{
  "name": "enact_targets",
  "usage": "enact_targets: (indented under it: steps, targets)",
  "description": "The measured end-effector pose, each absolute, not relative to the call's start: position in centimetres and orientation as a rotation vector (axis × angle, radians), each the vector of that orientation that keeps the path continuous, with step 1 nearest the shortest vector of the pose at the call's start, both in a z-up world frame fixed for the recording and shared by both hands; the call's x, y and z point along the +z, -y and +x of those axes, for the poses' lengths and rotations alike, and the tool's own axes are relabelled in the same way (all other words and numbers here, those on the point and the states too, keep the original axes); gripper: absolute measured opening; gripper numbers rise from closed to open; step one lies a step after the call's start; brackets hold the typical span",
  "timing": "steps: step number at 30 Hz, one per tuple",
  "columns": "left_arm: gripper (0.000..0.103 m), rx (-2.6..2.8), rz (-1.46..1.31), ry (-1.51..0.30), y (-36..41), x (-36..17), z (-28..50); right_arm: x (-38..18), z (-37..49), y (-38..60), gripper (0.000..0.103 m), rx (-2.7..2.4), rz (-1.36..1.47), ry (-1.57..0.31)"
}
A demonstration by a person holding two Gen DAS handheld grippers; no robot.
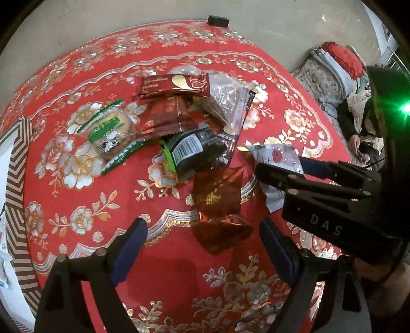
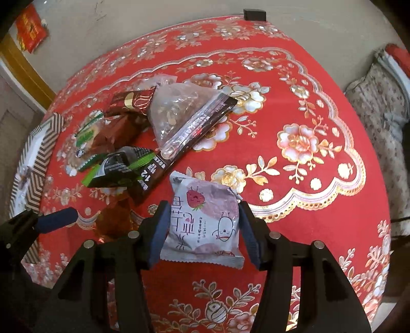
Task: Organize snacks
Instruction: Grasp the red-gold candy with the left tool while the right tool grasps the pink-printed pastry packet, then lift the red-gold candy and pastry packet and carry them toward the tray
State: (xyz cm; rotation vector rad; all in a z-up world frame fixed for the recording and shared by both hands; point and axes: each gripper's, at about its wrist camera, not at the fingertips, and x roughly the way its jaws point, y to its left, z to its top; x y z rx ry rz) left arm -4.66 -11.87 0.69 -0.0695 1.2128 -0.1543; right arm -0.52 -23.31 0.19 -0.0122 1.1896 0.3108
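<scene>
A white snack packet with a strawberry picture (image 2: 205,220) sits between the fingers of my right gripper (image 2: 202,230), and both blue pads touch its sides just over the red tablecloth. In the left wrist view that packet (image 1: 276,156) and the right gripper (image 1: 284,169) are at the right. My left gripper (image 1: 205,235) hangs open above a reddish-brown foil wrapper (image 1: 220,205) and does not touch it. Behind lies a pile: a dark red packet (image 1: 171,84), a green biscuit packet (image 1: 110,130), a black barcoded packet (image 1: 192,151) and a clear bag (image 1: 228,102).
A box with a brown-and-white striped rim (image 1: 15,179) stands at the table's left edge. A small black block (image 1: 217,20) sits on the far edge. Bedding (image 1: 328,76) and a seated person's hand (image 1: 356,141) lie beyond the table's right side.
</scene>
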Motion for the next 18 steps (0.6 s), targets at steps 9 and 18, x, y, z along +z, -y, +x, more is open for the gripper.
enact_targets:
  steps: [9, 18]
  targets:
    - [0.039, -0.123, -0.033, -1.22, 11.7, 0.0, -5.0, 0.3, -1.2, 25.0, 0.051, 0.284, -0.01, -1.171]
    - [0.034, 0.029, -0.018, -1.215, 8.0, 0.7, -6.1, 1.1, -3.2, 26.1, 0.051, 0.307, -0.004, -1.165]
